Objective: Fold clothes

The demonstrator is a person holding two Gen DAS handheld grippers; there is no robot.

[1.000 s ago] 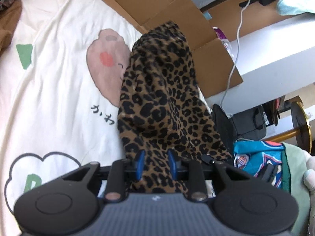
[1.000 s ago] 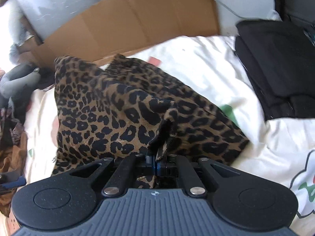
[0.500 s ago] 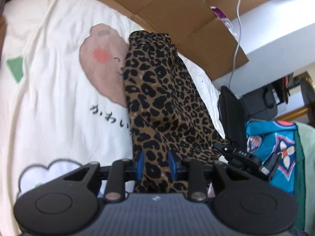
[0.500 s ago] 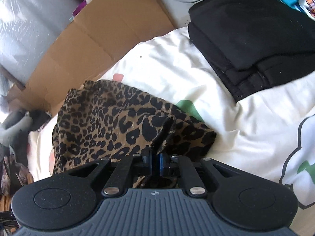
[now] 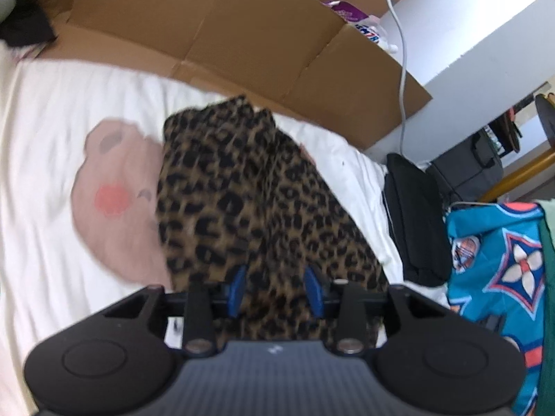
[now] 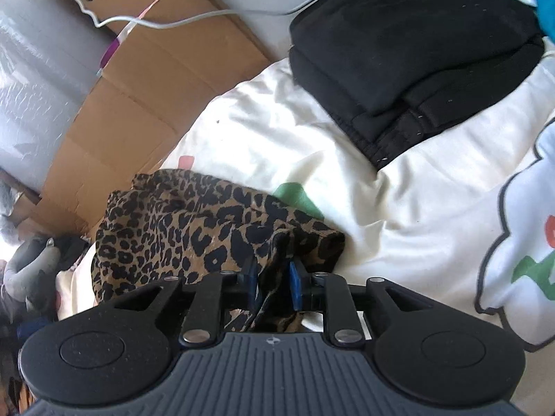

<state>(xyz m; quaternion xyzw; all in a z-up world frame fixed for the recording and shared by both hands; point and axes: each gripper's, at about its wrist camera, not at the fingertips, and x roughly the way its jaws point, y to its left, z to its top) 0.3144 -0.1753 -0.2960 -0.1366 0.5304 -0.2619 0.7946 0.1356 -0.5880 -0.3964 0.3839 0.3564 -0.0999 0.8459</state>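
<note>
A leopard-print garment [image 5: 242, 194] lies folded in a narrow heap on the white printed bedsheet [image 5: 69, 111]. Its near end runs between the blue pads of my left gripper [image 5: 275, 289], whose jaws stand apart and open. In the right wrist view the same garment [image 6: 180, 228] lies flat on the sheet. One bunched corner of it sits loosely between the blue fingertips [image 6: 295, 286] of my right gripper [image 6: 272, 286], which is open with a small gap. The part of the cloth under both gripper bodies is hidden.
Flattened cardboard [image 5: 242, 34] lines the far edge of the bed, with a white cable [image 6: 166, 22] over it. A folded black garment [image 6: 409, 55] lies at the right on the sheet. A blue patterned cloth [image 5: 499, 260] is heaped further right. A grey soft toy [image 6: 31, 267] sits at the left.
The garment has come down from a raised drape to lie flat on the bed. My right gripper's pads, pinched together before, have parted. The left gripper's gap has widened.
</note>
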